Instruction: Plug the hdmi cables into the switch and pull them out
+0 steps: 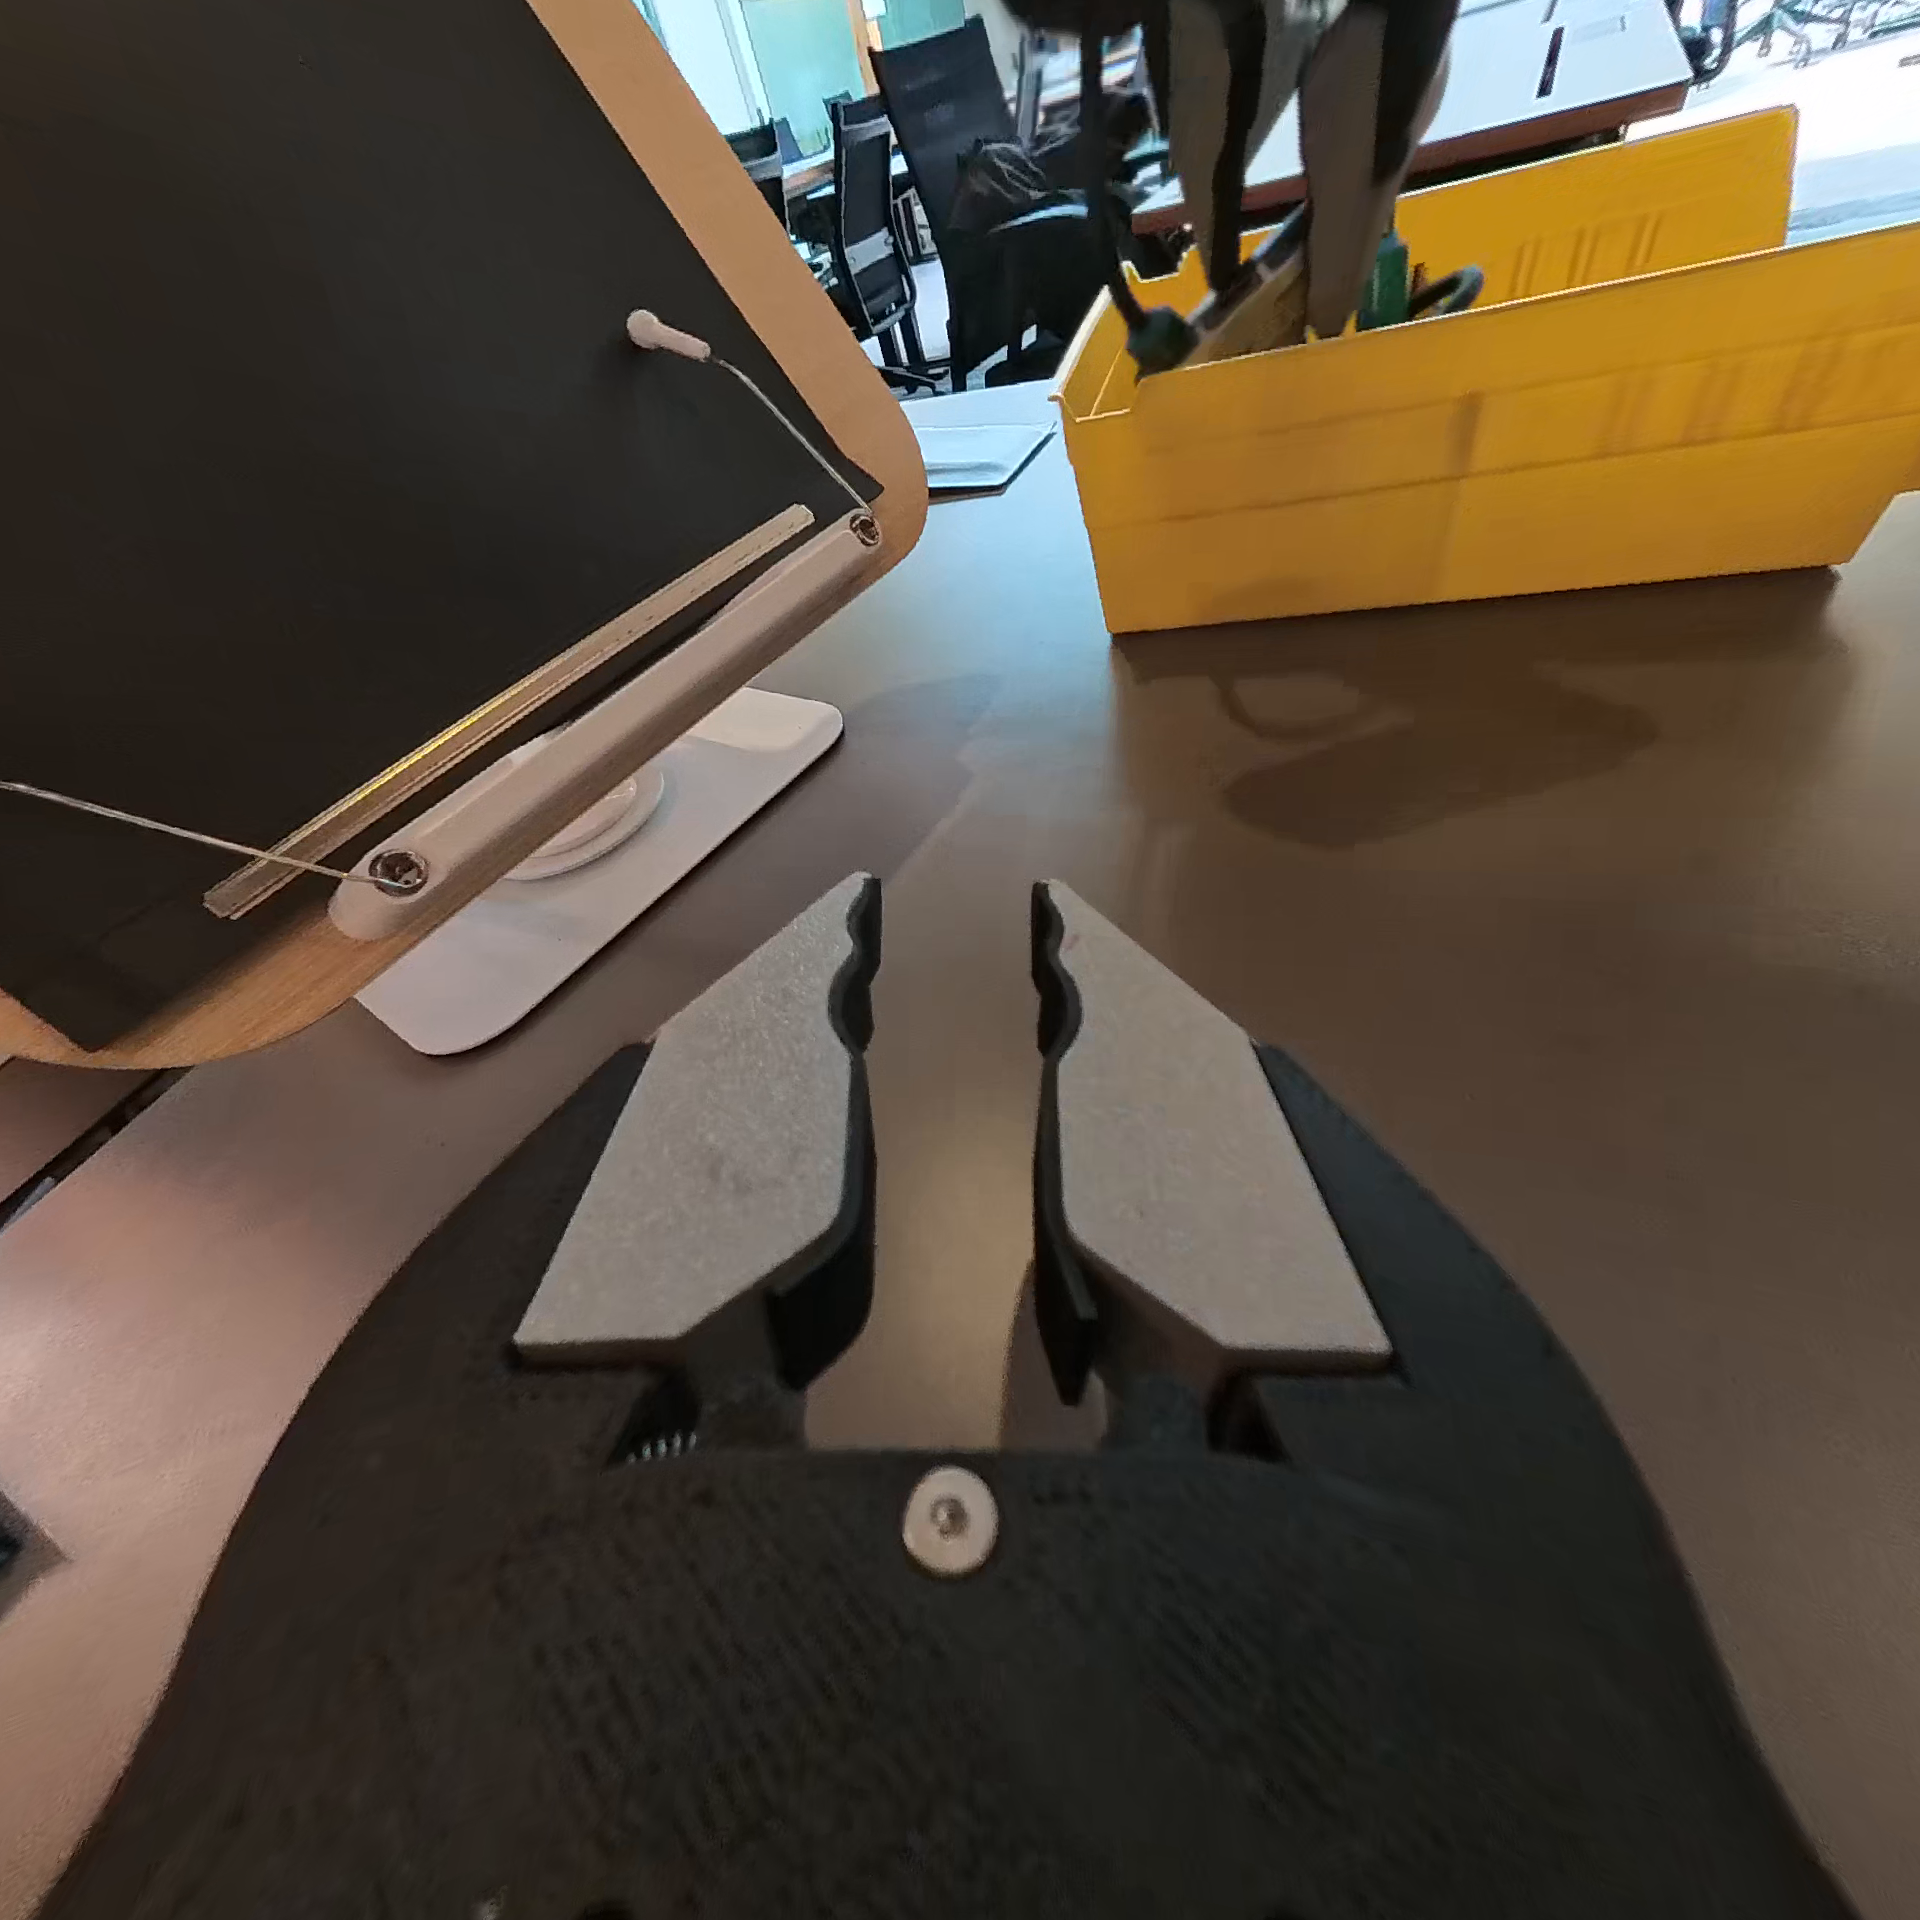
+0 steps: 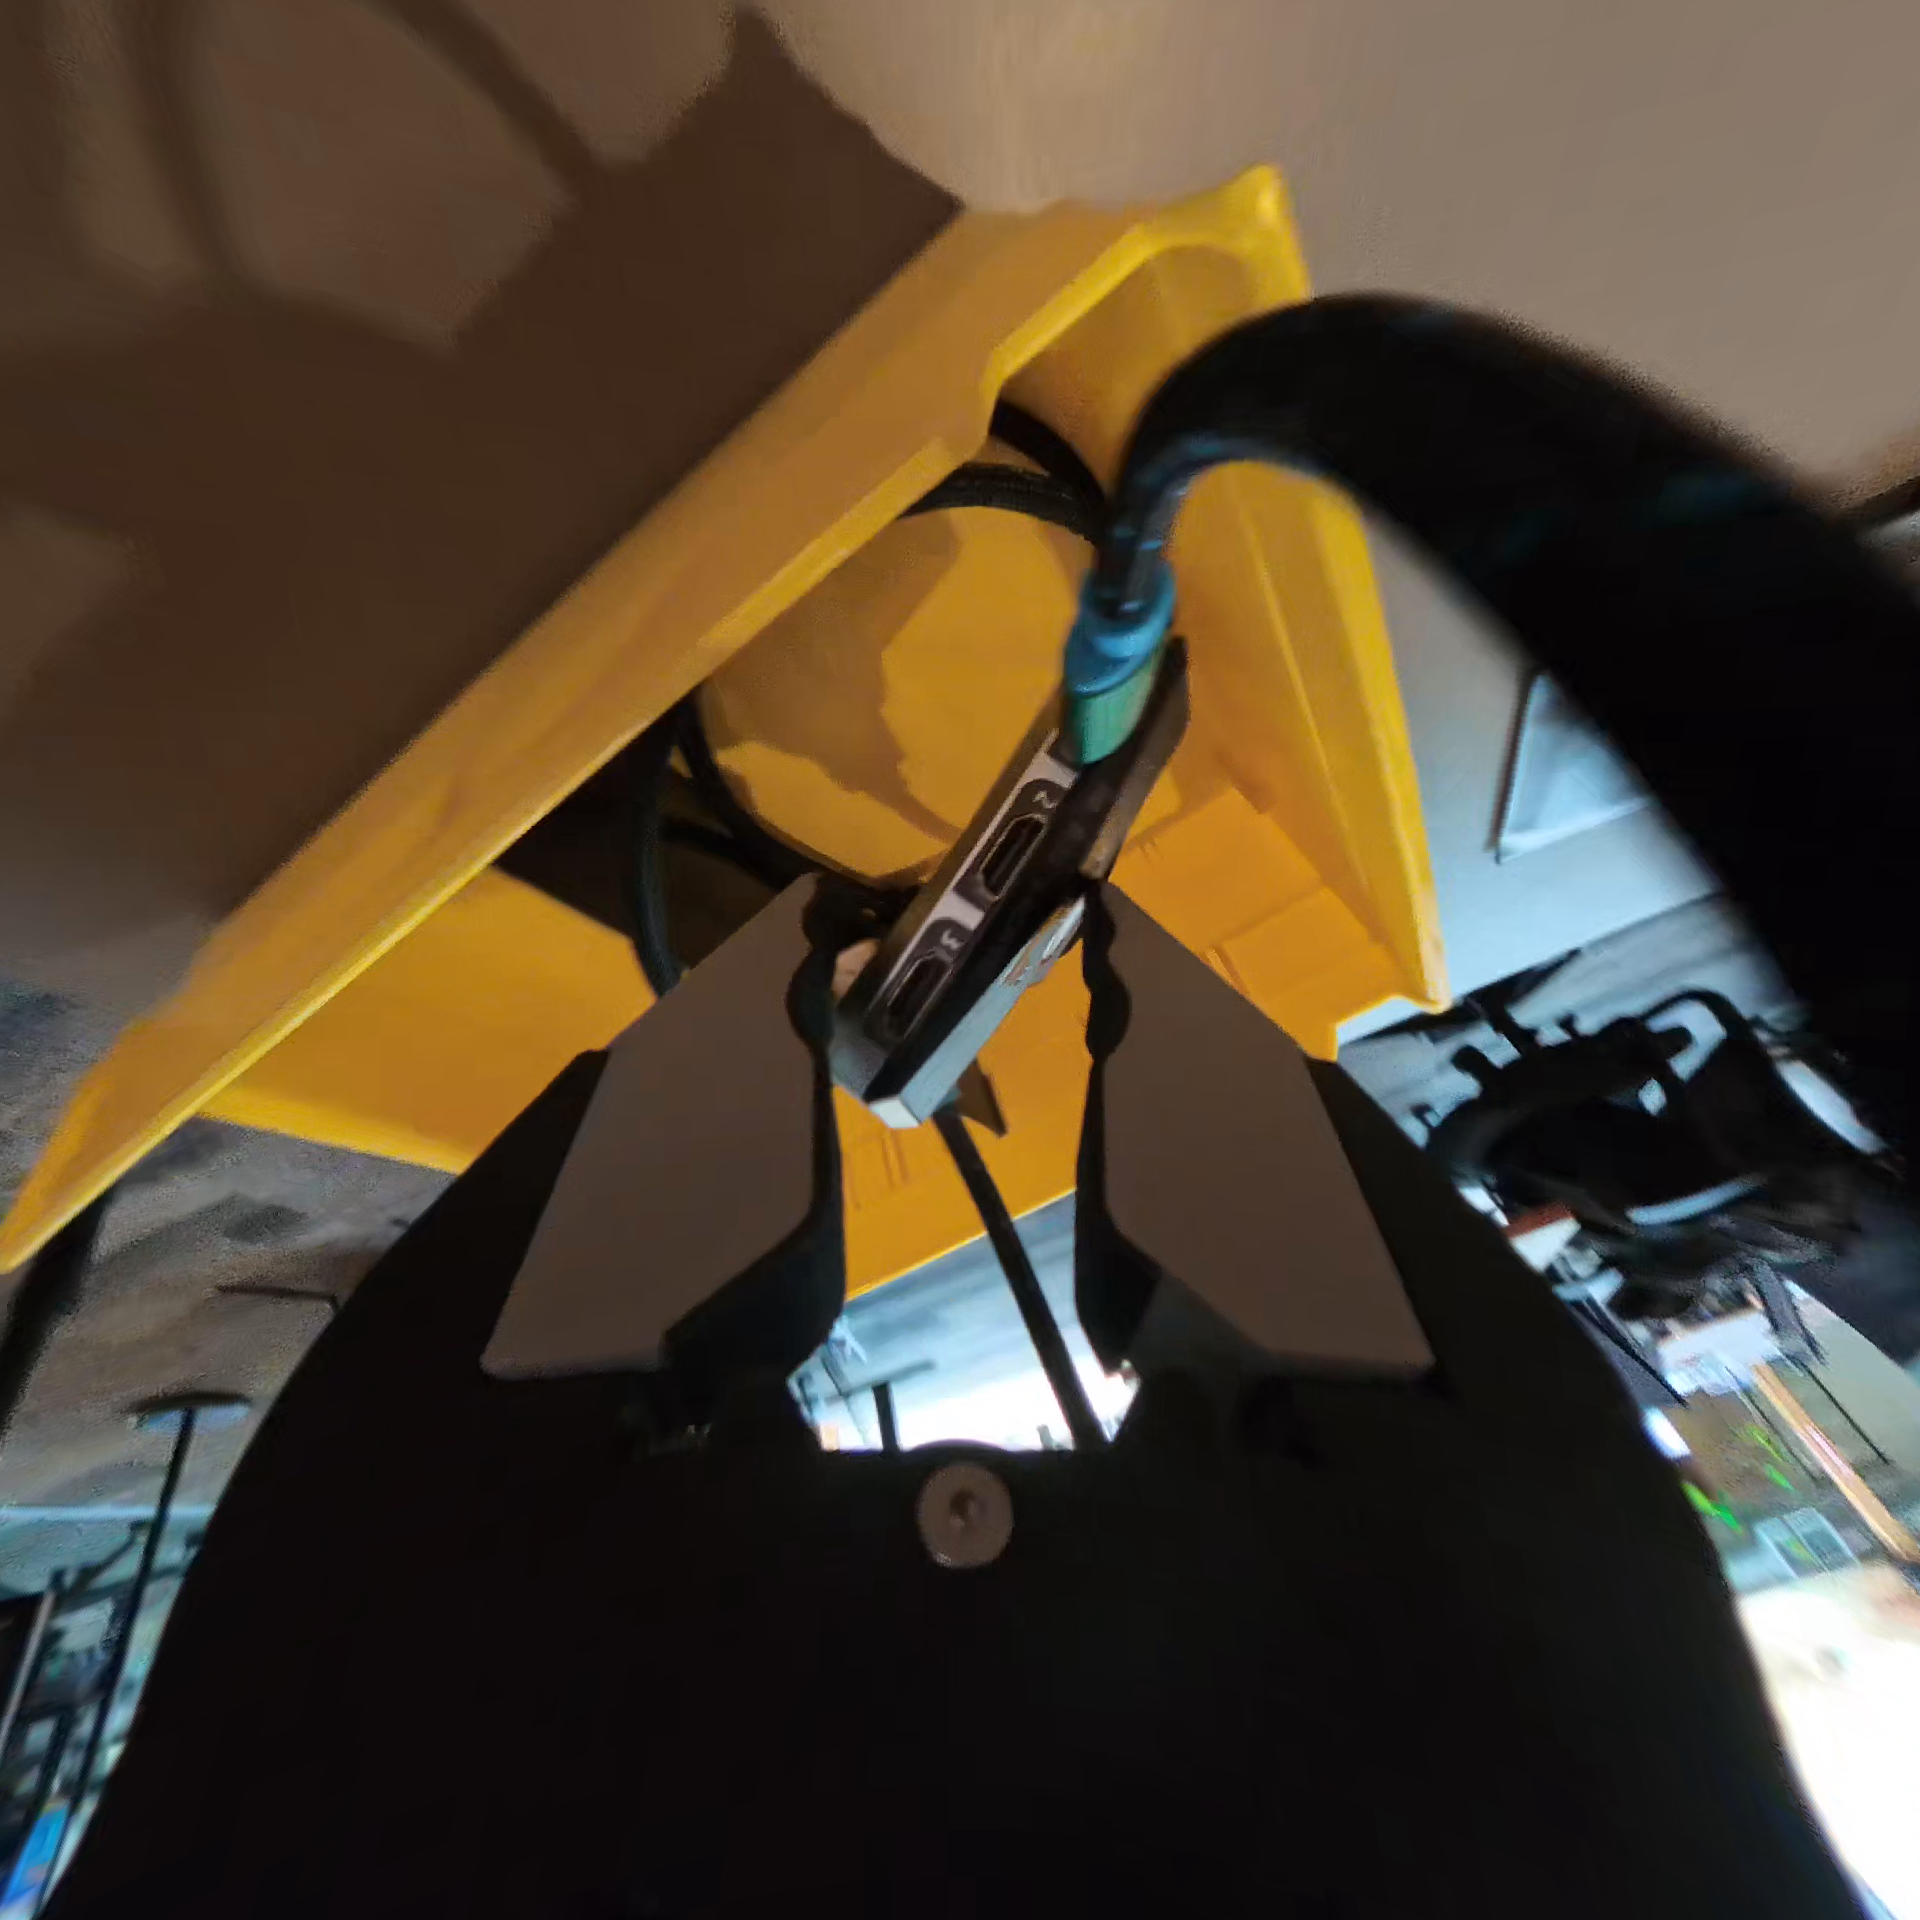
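Right gripper (image 2: pixel 951 935): we are pinching the HDMI switch (image 2: pixel 997 914) over the yellow bin (image 2: pixel 582 727), long axis slanting away, green-ended cable (image 2: pixel 1117 665) plugged in at its far end.
Left gripper (image 1: pixel 954 956): we are holding it spread, empty, well apart.

Small white port markings on HDMI switch (image 2: pixel 971 914) face, beside each socket; wording withheld. No other legible text.

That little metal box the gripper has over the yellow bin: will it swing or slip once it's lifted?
Probably stiff itself: the switch looks like a hard metal block. It may slip, since its faces look smooth. The thick black cable plugged into its far end looks heavy enough to tug and twist it.
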`<state>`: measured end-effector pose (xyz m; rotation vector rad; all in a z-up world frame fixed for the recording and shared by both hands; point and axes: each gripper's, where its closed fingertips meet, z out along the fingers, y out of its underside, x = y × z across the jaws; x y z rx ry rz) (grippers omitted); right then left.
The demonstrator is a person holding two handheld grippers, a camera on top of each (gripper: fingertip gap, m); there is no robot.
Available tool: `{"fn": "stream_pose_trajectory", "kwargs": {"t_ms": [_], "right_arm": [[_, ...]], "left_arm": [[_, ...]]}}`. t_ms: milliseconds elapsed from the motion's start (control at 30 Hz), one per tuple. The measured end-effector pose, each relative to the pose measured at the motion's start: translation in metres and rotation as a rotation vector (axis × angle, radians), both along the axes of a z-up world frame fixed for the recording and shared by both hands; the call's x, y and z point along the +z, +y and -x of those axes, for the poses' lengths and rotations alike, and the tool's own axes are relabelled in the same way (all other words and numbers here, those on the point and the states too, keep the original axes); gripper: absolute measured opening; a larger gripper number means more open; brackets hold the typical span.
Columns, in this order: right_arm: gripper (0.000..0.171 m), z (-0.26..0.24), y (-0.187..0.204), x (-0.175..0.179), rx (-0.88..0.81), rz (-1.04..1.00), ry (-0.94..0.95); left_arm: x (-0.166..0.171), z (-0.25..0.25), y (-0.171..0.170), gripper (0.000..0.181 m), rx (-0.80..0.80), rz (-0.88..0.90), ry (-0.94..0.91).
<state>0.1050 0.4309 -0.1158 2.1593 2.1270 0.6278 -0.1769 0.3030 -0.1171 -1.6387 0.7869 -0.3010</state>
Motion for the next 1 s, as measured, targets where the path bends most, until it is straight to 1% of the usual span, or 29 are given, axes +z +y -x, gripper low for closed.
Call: {"fn": "stream_pose_trajectory", "kwargs": {"t_ms": [33,100,133,167,233,267,300,333,367,433,467,500,533,567,600,633,700,733,800,833,867,900,933,967,1000], "right_arm": [[0.051,0.006,-0.004,0.010,-0.005,0.016,0.050],[0.076,0.011,-0.014,0.027,-0.035,0.058,0.123],[0.076,0.009,-0.021,0.033,-0.056,0.095,0.146],[0.064,0.006,-0.025,0.039,-0.077,0.118,0.168],[0.059,-0.003,-0.018,0.047,-0.170,0.110,0.228],[0.065,-0.008,-0.011,0.049,-0.251,0.101,0.258],[0.076,-0.012,-0.012,0.049,-0.334,0.135,0.273],[0.070,-0.016,-0.019,0.047,-0.389,0.186,0.254],[0.068,-0.022,-0.027,0.045,-0.392,0.218,0.211],[0.055,-0.032,-0.040,0.048,-0.294,0.232,0.121],[0.056,-0.030,-0.044,0.053,-0.270,0.250,0.134],[0.043,-0.019,-0.051,0.060,-0.277,0.306,0.212],[0.029,-0.002,-0.061,0.072,-0.297,0.404,0.334],[0.030,0.013,-0.070,0.086,-0.318,0.505,0.463],[0.037,0.025,-0.075,0.099,-0.347,0.587,0.579],[0.050,0.033,-0.079,0.110,-0.391,0.668,0.674],[0.047,0.044,-0.097,0.132,-0.441,0.911,0.797],[0.045,0.048,-0.109,0.146,-0.405,1.025,0.860],[0.040,0.052,-0.132,0.173,-0.257,1.168,0.991],[0.041,0.051,-0.143,0.186,-0.182,1.224,1.042],[0.046,0.051,-0.147,0.193,-0.126,1.220,1.080],[0.045,0.054,-0.145,0.193,-0.099,1.158,1.121],[0.044,0.058,-0.139,0.190,-0.106,1.067,1.153],[0.050,0.062,-0.134,0.185,-0.132,0.980,1.162],[0.049,0.063,-0.134,0.177,-0.149,0.911,1.143]], "left_arm": [[0.000,0.000,0.000,0.026,0.000,0.002,-0.002],[0.001,0.001,0.000,0.026,-0.002,0.006,-0.011],[0.001,0.000,0.000,0.026,-0.004,0.007,-0.017],[0.001,0.000,0.000,0.026,-0.006,0.009,-0.018],[0.000,-0.001,-0.001,0.026,-0.009,0.011,-0.013],[0.000,-0.001,-0.001,0.026,-0.011,0.011,-0.009],[-0.001,-0.002,-0.002,0.026,-0.012,0.011,-0.005],[-0.001,-0.002,-0.002,0.026,-0.011,0.008,-0.001],[0.000,-0.002,-0.002,0.026,-0.011,0.003,0.001],[0.002,-0.002,-0.003,0.026,-0.013,0.000,-0.007],[0.002,-0.001,-0.002,0.026,-0.013,0.001,-0.011],[0.002,-0.001,-0.002,0.026,-0.012,0.005,-0.012],[0.001,-0.001,-0.002,0.026,-0.013,0.007,-0.010],[0.001,-0.001,-0.002,0.026,-0.015,0.007,-0.009],[0.001,-0.001,-0.002,0.026,-0.016,0.007,-0.008],[0.001,-0.001,-0.002,0.026,-0.015,0.006,-0.007],[0.001,-0.002,-0.003,0.026,-0.019,0.004,-0.005],[0.002,-0.002,-0.003,0.026,-0.020,0.001,-0.004],[0.003,-0.003,-0.004,0.026,-0.022,-0.004,-0.005],[0.003,-0.004,-0.004,0.026,-0.024,-0.005,-0.007],[0.003,-0.004,-0.004,0.026,-0.025,-0.005,-0.005],[0.002,-0.005,-0.004,0.026,-0.027,-0.005,-0.001],[0.001,-0.005,-0.005,0.026,-0.029,-0.004,0.006],[0.000,-0.006,-0.005,0.026,-0.030,-0.005,0.013],[-0.001,-0.006,-0.005,0.026,-0.029,-0.007,0.019]]}}
